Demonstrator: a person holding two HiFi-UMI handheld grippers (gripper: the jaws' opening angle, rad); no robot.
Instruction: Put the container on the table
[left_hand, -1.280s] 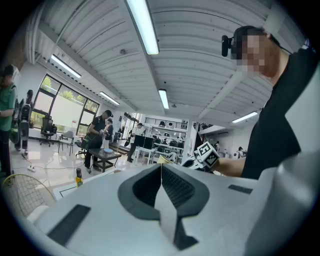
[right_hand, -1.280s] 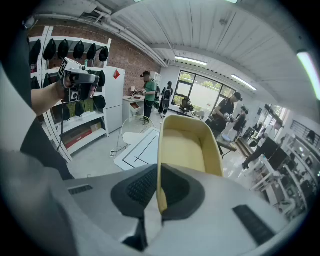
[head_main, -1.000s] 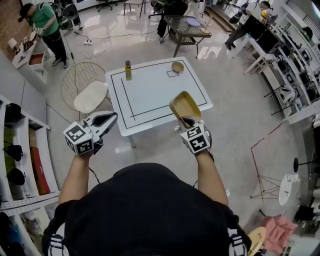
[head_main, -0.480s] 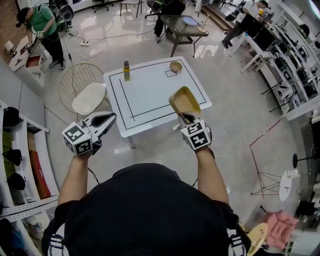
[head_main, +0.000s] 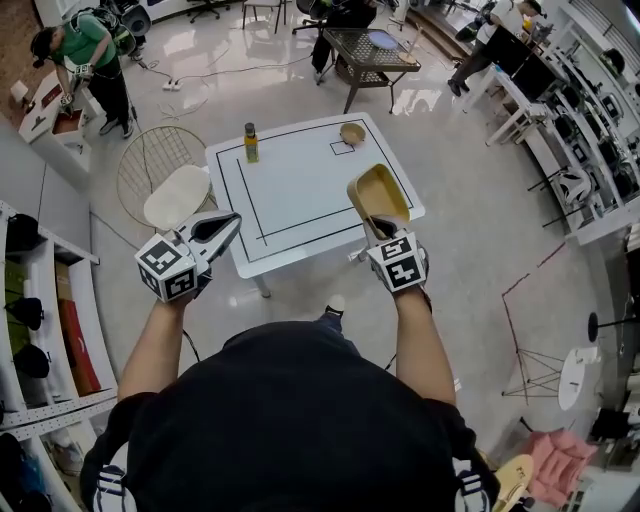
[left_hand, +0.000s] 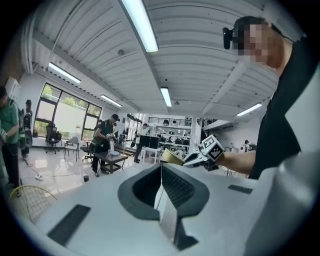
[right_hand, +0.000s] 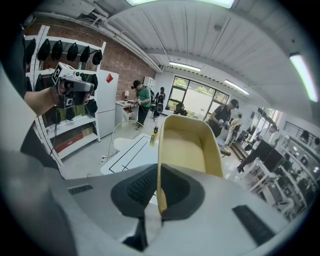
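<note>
Person (head_main: 290, 420) standing on the near side of a low white worktop (head_main: 300, 200), both forearms stretched forward and slightly spread.

Left tool (head_main: 228, 222): held short of the worktop's near left corner, over the glossy floor (head_main: 200, 320), tip aimed at the worktop. Its jaws are pressed together with nothing between them.

Right tool (head_main: 383, 228): held at the near right corner, jaws clamped on one side wall of a tan container (head_main: 378, 193), one jaw inside the wall and one outside. The container is carried in the air, open side up and tilted, its far end reaching over the worktop's near right edge. It does not rest on the surface.

Worktop layout: a black taped outline (head_main: 243, 190) runs just inside the edges. A bottle (head_main: 250, 142) stands upright at the far left corner; a small bowl (head_main: 352, 133) sits near the far edge, to the right. The wide white area inside the tape lies between these and the container.

Surroundings: a round wire chair (head_main: 165, 180) stands just beside the worktop's left edge; floor runs along the near and right edges.
</note>
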